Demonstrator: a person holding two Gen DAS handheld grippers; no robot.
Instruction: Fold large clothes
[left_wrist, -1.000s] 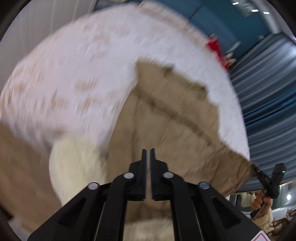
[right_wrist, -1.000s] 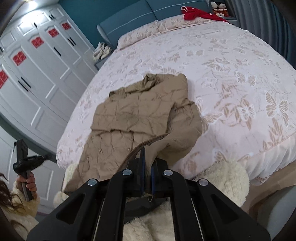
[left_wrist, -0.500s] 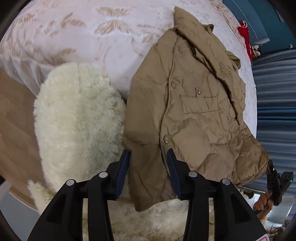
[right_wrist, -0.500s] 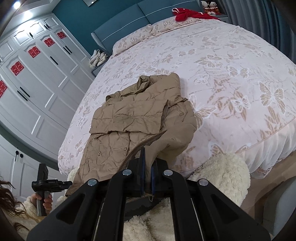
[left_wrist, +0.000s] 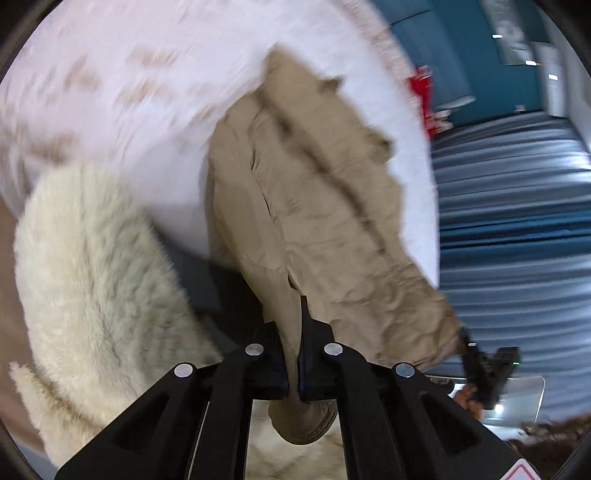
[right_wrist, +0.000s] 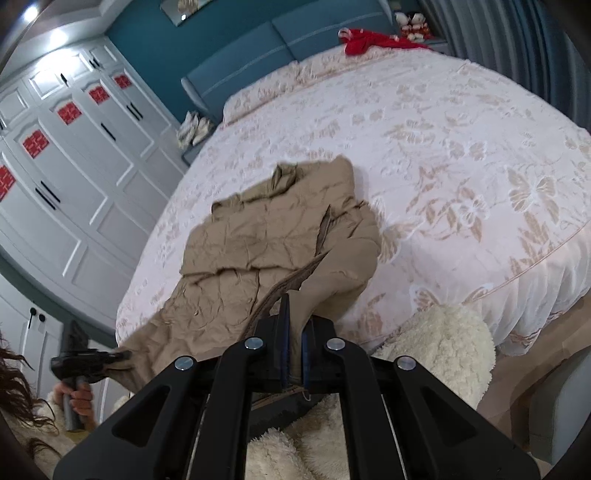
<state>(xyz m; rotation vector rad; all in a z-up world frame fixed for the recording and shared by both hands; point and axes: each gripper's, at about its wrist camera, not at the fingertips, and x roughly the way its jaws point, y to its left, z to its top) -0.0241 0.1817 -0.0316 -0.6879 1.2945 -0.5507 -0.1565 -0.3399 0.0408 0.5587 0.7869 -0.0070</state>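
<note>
A tan quilted jacket (right_wrist: 258, 243) lies on the foot of a bed with a white floral cover (right_wrist: 443, 155), its bottom hem hanging over the edge. My right gripper (right_wrist: 293, 343) is shut on one bottom corner of the jacket. My left gripper (left_wrist: 293, 343) is shut on the other bottom corner, with tan cloth (left_wrist: 325, 229) pinched between its fingers. Each gripper shows in the other's view: the left (right_wrist: 79, 360) at lower left, the right (left_wrist: 484, 369) at lower right, both at the hem. The left wrist view is motion-blurred.
A cream fluffy garment (right_wrist: 443, 350) on the person fills the bottom of both views (left_wrist: 92, 280). White wardrobe doors (right_wrist: 74, 166) stand left of the bed. A red cloth (right_wrist: 373, 40) lies by the blue headboard (right_wrist: 258, 44). Blue-grey curtains (left_wrist: 517, 221) hang along one side.
My left gripper was open around the jacket's bottom corner half a second ago and is now shut on it. The right gripper has kept its hold.
</note>
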